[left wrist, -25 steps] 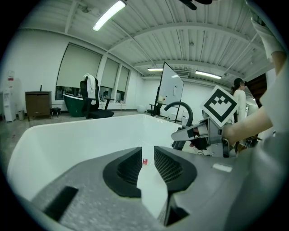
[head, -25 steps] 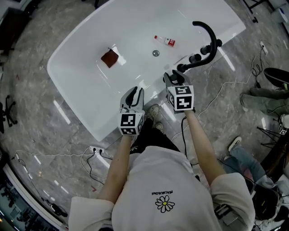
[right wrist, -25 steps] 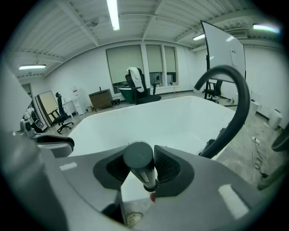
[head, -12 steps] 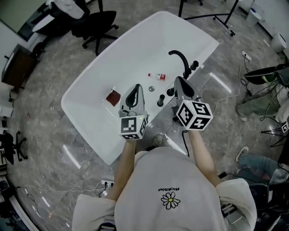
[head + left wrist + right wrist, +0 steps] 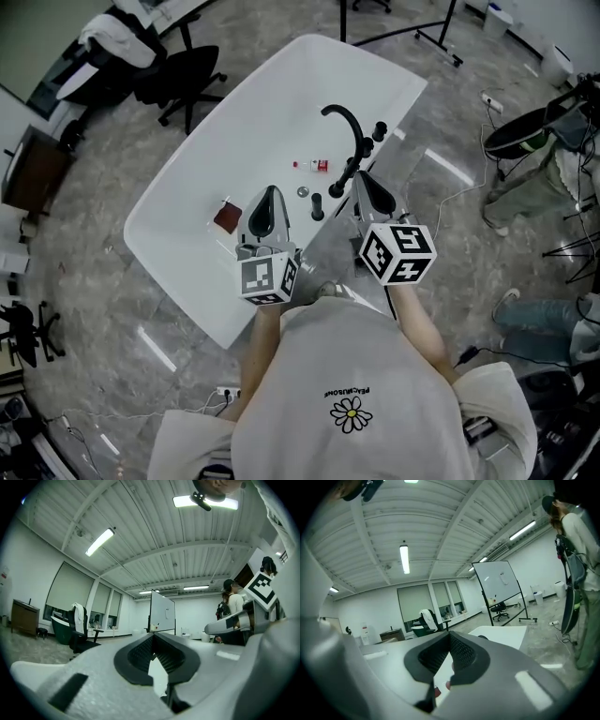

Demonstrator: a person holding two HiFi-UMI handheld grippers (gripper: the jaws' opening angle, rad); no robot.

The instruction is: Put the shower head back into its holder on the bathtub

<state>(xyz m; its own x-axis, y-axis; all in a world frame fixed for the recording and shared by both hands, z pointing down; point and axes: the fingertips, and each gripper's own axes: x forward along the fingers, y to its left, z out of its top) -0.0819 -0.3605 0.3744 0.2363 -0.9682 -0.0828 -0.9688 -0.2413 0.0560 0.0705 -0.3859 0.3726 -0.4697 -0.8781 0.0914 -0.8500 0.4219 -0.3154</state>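
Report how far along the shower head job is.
Done, apparently: no loose shower head shows in the bathtub. Black fittings stand on the rim by the faucet, too small to tell if the head sits among them. In hand: nothing. The left hand-held gripper and right hand-held gripper are shut and empty. Left: check the seating.

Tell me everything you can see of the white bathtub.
The bathtub is white and glossy, a long basin with rounded corners. It stands diagonally on a grey marbled floor. A black arched faucet and black knobs are mounted on its rim at the picture's right. Inside it lie a round drain, a small red-and-white bottle and a dark red square object.
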